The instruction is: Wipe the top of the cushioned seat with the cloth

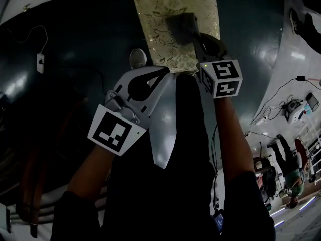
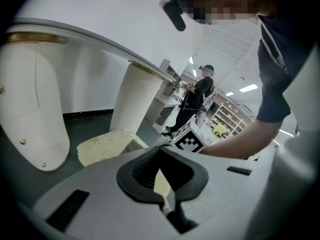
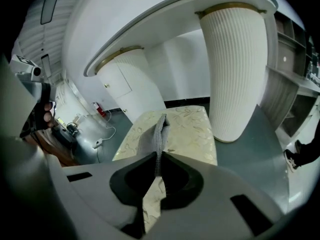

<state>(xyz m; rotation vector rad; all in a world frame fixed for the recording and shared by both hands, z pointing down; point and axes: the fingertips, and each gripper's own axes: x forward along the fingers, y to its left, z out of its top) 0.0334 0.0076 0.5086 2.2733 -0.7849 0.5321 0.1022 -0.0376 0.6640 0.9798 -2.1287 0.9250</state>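
Right gripper view: fingers of the right gripper (image 3: 156,176) are clenched on a fold of the grey cloth (image 3: 160,131). It looks soft, light and limp, and is best pinched bunched. It lies mid-frame over the cushioned seat (image 3: 195,129). The left gripper (image 2: 166,204) has its fingers closed and empty.

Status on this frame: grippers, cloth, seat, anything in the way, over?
Right hand-held gripper shut on cloth, cloth over the seat top. Left hand-held gripper shut, empty, short of the seat. Nothing else seen on the seat.
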